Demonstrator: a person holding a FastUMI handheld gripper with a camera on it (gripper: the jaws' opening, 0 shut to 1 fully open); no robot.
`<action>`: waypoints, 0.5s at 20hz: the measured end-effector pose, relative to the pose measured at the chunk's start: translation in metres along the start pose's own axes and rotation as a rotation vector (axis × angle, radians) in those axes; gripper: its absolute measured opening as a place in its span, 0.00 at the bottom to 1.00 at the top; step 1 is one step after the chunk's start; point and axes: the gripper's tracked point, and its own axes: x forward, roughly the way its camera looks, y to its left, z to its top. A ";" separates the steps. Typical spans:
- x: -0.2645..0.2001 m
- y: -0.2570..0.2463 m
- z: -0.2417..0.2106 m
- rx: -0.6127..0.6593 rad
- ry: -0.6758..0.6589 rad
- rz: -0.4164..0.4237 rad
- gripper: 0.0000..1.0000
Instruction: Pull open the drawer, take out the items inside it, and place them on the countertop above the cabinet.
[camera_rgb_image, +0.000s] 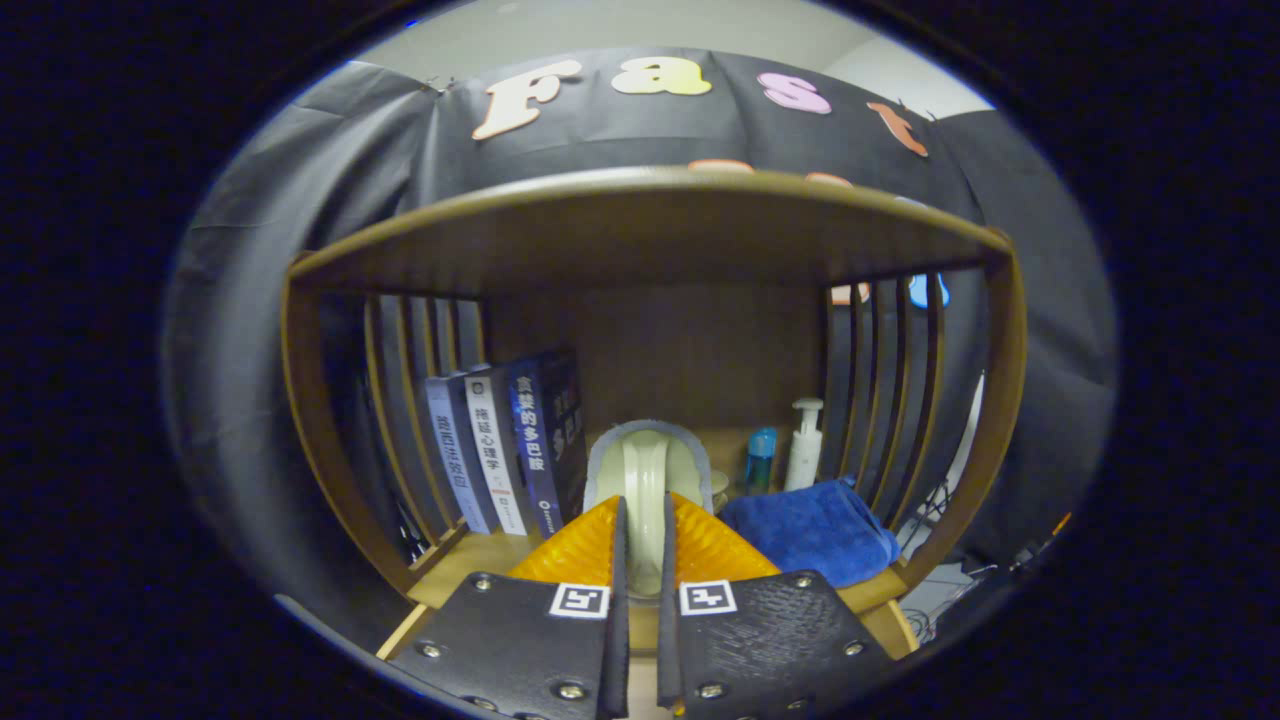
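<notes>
The wooden shelf (640, 215) holds upright books (505, 450) on the left, a folded blue towel (810, 530), a white pump bottle (805, 445) and a small blue bottle (760, 458) on the right. The claw (643, 520) is nearly closed, both orange fingers (580, 545) pressing a pale green roller-like item (645, 480) between them over the tabletop (470, 560). Slatted sides hem it in; room lies open above.
</notes>
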 end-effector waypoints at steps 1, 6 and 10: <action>0.009 -0.003 -0.009 0.007 0.015 -0.010 0.11; 0.047 -0.007 -0.059 -0.003 0.103 -0.038 0.11; 0.069 -0.004 -0.098 -0.030 0.167 -0.051 0.12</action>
